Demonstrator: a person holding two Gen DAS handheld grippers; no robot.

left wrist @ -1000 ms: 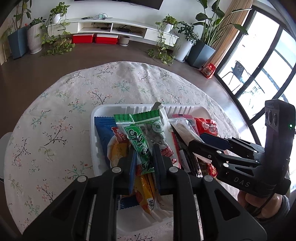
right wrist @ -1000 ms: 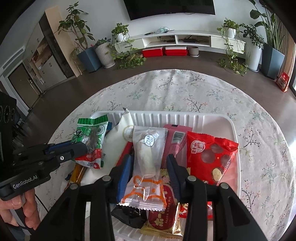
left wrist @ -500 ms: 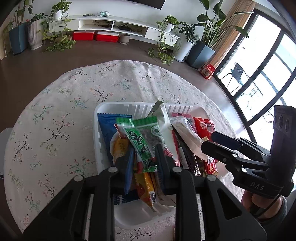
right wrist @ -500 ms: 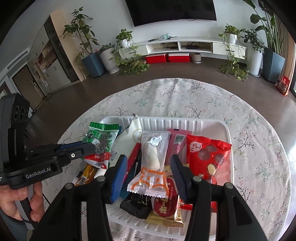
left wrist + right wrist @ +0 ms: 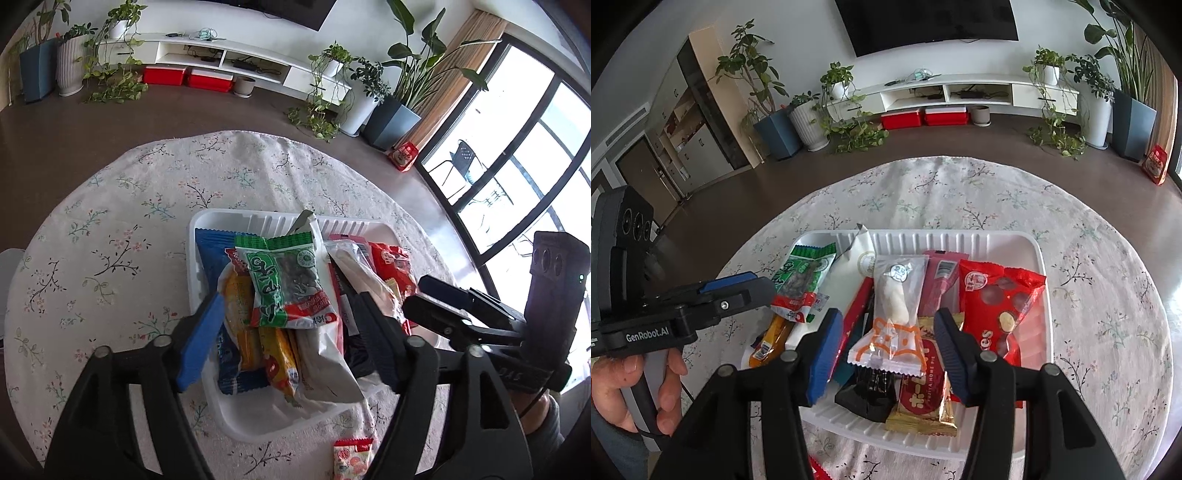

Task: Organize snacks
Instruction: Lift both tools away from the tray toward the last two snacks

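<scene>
A white foam tray point(image 5: 207, 221) on the round table holds several snack packets. My left gripper point(image 5: 288, 343) hangs over its left half with the jaws opening; the green seaweed packet point(image 5: 284, 284) lies between them on the pile, touched by neither pad. My right gripper point(image 5: 888, 350) is over the tray point(image 5: 960, 240) middle, its jaws also opening. A clear packet with an orange cat print point(image 5: 894, 317) rests loose between its blue pads point(image 5: 827, 347). Each gripper shows in the other's view: the right gripper point(image 5: 436, 299), the left gripper point(image 5: 750, 291).
A red packet of chocolate balls point(image 5: 1001, 306) fills the tray's right side, a gold pie packet point(image 5: 923, 402) its near edge, a blue packet point(image 5: 210, 251) its left. A small red-and-white packet point(image 5: 351, 458) lies on the floral tablecloth point(image 5: 129, 240) in front of the tray. A hand point(image 5: 646, 387) holds the left gripper.
Both grippers spread their jaws and let go: the left released the green packet, the right the clear cat-print packet. Both drew back a little from the tray.
</scene>
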